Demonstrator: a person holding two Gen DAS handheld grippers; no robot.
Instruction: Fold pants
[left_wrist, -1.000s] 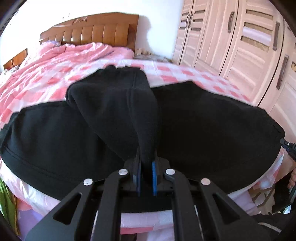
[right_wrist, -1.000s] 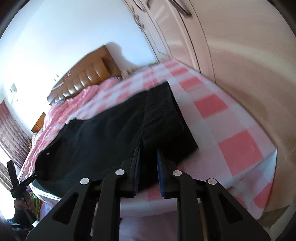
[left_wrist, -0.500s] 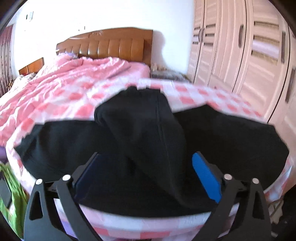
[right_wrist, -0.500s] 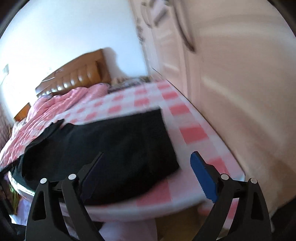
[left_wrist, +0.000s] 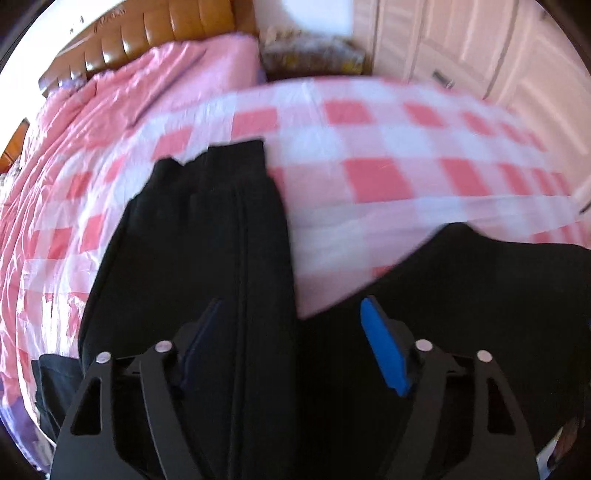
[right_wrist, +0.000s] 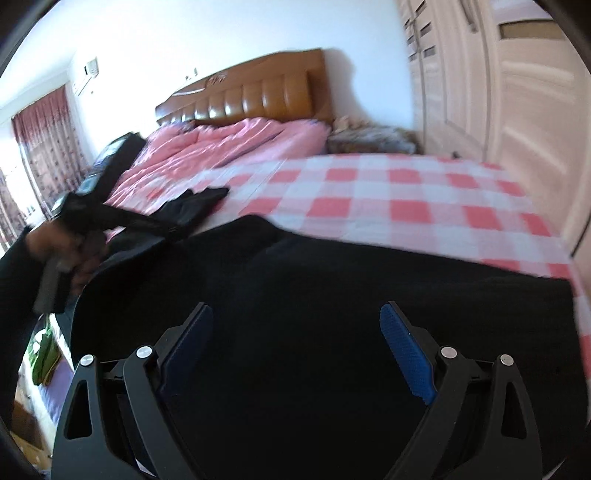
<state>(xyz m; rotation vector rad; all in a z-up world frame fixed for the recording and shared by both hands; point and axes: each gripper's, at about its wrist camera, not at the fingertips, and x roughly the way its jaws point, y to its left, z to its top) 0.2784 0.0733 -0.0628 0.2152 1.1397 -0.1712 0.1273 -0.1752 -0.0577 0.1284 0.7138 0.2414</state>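
Observation:
Black pants (left_wrist: 207, 258) lie on the pink-and-white checked bed cover (left_wrist: 369, 147). One leg runs away from me in the left wrist view; the wider part (right_wrist: 332, 295) fills the right wrist view. My left gripper (left_wrist: 291, 332) is open just above the pants, holding nothing. My right gripper (right_wrist: 295, 332) is open above the wide black part, empty. The left gripper body and the hand holding it (right_wrist: 92, 218) show at the left of the right wrist view.
A brown padded headboard (right_wrist: 251, 96) and a pink quilt (right_wrist: 221, 144) are at the far end. White wardrobe doors (right_wrist: 517, 92) stand close along the right. A cluttered nightstand (right_wrist: 369, 136) sits between them. The bed edge drops off at the lower left.
Both grippers were shut on the pants a second ago and have opened and let go. The left one has moved forward low over the leg; the right has swung to face the bed.

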